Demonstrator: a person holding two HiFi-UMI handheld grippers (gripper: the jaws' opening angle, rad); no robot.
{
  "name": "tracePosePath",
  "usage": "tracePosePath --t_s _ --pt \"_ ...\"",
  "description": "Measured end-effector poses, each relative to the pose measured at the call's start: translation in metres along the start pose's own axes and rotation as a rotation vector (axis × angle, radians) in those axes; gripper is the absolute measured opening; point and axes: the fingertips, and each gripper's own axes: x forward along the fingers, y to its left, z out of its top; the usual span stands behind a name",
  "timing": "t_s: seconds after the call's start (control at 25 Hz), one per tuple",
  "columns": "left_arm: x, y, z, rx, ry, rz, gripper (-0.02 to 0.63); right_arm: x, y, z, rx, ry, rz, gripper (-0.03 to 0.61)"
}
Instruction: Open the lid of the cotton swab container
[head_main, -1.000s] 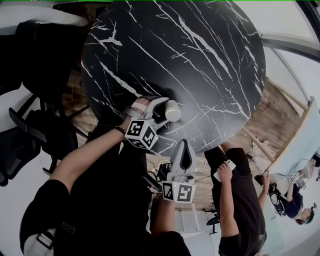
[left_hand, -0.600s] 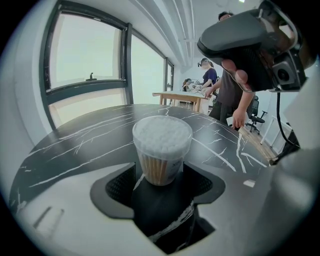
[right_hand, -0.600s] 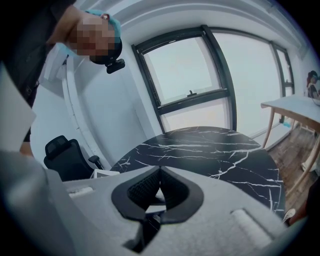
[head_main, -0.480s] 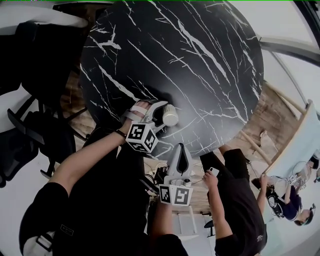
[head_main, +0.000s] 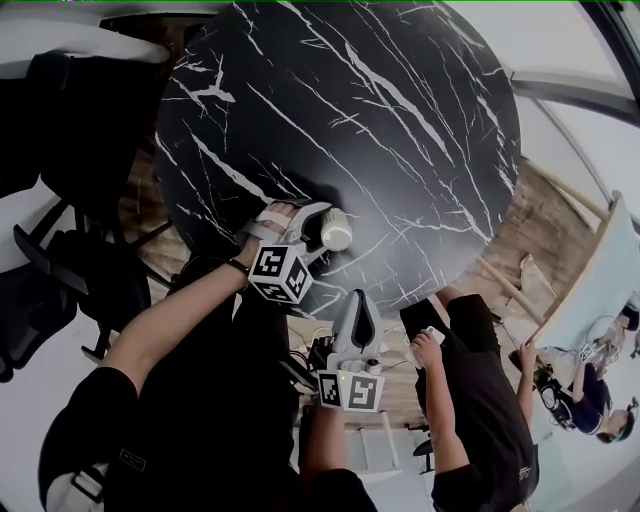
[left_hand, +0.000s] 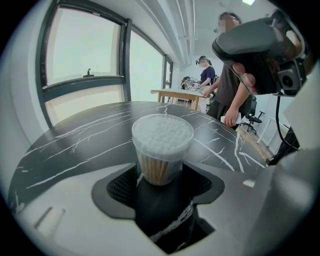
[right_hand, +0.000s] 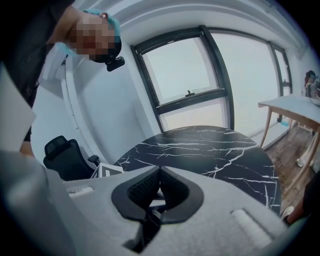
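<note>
The cotton swab container (left_hand: 162, 150) is found upright on the black marbled surface (head_main: 380, 120), close to its near edge. Its clear lid (left_hand: 162, 131) is in place over the white swab tips. The container is bracketed by the left gripper (left_hand: 161, 177), whose jaws are held wide and have just been closing. The pads are seen just beside the container's walls, and no firm grip is evident. The right gripper (right_hand: 159, 192) is held off the surface edge, nearer the person, with its jaws together and nothing between them.
</note>
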Motion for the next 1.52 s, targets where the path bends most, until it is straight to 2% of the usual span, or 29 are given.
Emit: tracePosePath --t_s 0.24,0.4,1.16,1.52 --pt "0.0 -0.002 0.0 0.02 -0.005 -0.005 0.284 0.0 0.0 0.004 0.004 -0.018 -0.004 0.0" --pt "-0.001 -0.006 0.001 0.058 -0.016 -0.013 0.249 0.0 0.001 0.002 0.006 -0.016 -0.006 0.0" --pt "-0.003 -0.009 0.003 0.107 -0.051 0.0 0.236 -0.006 -0.003 -0.001 0.005 -0.013 -0.023 0.0" --pt "-0.005 -0.013 0.0 0.125 -0.035 -0.06 0.232 -0.01 -0.002 -0.002 0.003 -0.014 -0.027 0.0"
